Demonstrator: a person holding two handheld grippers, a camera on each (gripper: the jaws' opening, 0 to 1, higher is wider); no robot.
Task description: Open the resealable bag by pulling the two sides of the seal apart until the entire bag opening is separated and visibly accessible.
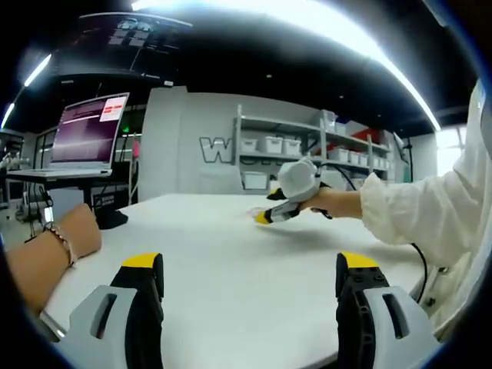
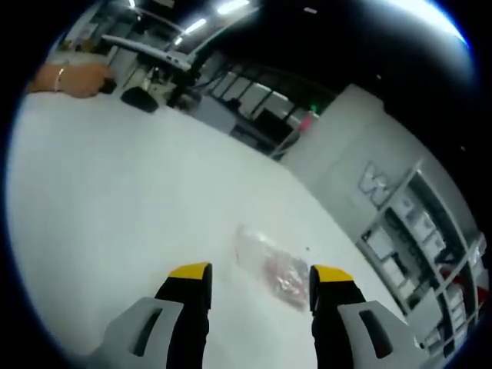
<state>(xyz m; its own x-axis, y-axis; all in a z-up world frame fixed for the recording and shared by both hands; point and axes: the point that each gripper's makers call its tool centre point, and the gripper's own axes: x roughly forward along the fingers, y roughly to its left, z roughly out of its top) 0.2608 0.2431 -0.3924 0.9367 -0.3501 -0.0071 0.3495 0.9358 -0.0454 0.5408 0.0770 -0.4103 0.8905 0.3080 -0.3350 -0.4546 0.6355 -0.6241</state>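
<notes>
Clear bag (image 2: 270,267) (flat) between parted jaws

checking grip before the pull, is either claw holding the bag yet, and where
No. Both claws are open and empty. The right claw hovers by the bag lying on the table; the left claw is over bare table.

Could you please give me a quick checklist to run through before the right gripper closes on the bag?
1. Right gripper open: ok, jaws apart.
2. Resealable bag ahead of the right jaws on the white table: ok.
3. Bag between the jaws: not ok, it lies beyond the tips.
4. Seal edge located: cannot tell, the bag is blurred.
5. Left gripper open: ok, nothing between its jaws.
6. Bag shut or already open: cannot tell.
</notes>
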